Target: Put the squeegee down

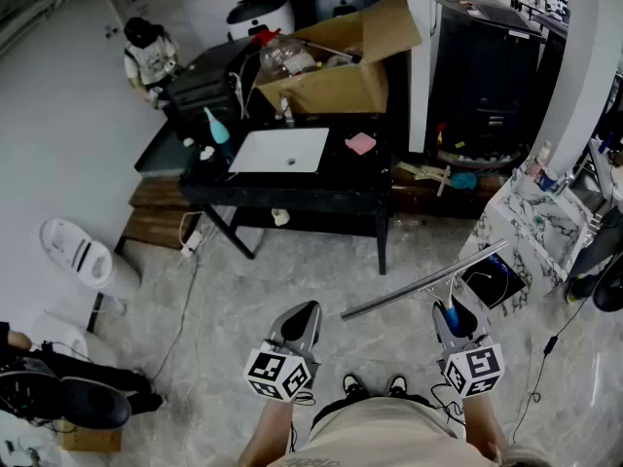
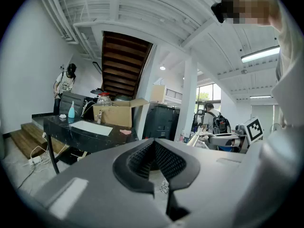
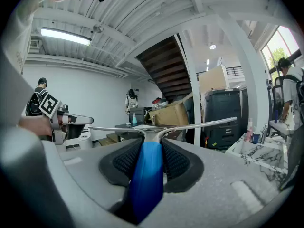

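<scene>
Between the pads of the right hand-held gripper [image 3: 153, 145], the squeegee [image 3: 147, 175] is being clamped by its blue handle, which is running back along the jaws toward the person. Its metal blade bar is lying crosswise just past the jaw tips, roughly level. In the head view its long axis is slanting from lower left to upper right above the floor [image 1: 292, 261], well short of the black worktop [image 1: 321, 191]. The left hand-held gripper [image 2: 154, 144] is hanging alongside, jaws together on nothing. Toward the worktop's back right corner, an open cardboard box [image 1: 331, 90] is holding a clear jar [image 1: 282, 56].
</scene>
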Motion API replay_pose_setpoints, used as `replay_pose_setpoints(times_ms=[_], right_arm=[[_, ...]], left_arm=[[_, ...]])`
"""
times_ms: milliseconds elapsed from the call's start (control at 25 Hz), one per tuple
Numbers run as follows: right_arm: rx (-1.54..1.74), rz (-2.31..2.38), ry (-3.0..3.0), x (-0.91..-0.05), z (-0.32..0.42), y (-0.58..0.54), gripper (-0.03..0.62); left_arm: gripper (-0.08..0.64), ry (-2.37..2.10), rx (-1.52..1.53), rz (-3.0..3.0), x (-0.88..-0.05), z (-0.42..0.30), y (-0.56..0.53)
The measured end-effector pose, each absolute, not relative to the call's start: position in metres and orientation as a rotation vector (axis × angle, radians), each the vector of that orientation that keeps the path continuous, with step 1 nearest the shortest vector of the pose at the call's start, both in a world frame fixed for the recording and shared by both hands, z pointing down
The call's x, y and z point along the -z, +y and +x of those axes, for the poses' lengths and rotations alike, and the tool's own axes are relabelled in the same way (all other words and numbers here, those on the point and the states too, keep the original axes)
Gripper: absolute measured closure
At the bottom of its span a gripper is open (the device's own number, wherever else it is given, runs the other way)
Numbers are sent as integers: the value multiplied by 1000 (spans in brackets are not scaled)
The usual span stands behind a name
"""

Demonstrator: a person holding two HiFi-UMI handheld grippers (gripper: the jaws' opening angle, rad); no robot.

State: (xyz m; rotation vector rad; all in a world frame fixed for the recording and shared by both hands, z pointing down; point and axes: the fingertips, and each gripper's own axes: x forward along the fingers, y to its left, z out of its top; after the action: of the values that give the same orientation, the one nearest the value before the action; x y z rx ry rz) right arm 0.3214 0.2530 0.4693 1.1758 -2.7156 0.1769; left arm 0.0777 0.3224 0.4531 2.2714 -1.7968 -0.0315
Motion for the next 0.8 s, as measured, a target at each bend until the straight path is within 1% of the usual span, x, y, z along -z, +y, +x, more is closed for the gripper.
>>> replay_pose_setpoints(times_ms=[520, 800], right_arm=[[-181, 1218, -2695, -473, 287, 240, 463], [-240, 1313, -2662, -480, 264, 226, 463]], left_arm=[[543, -1760, 49, 2261, -471, 39, 306], [543, -1783, 56, 2252, -475, -1, 307]])
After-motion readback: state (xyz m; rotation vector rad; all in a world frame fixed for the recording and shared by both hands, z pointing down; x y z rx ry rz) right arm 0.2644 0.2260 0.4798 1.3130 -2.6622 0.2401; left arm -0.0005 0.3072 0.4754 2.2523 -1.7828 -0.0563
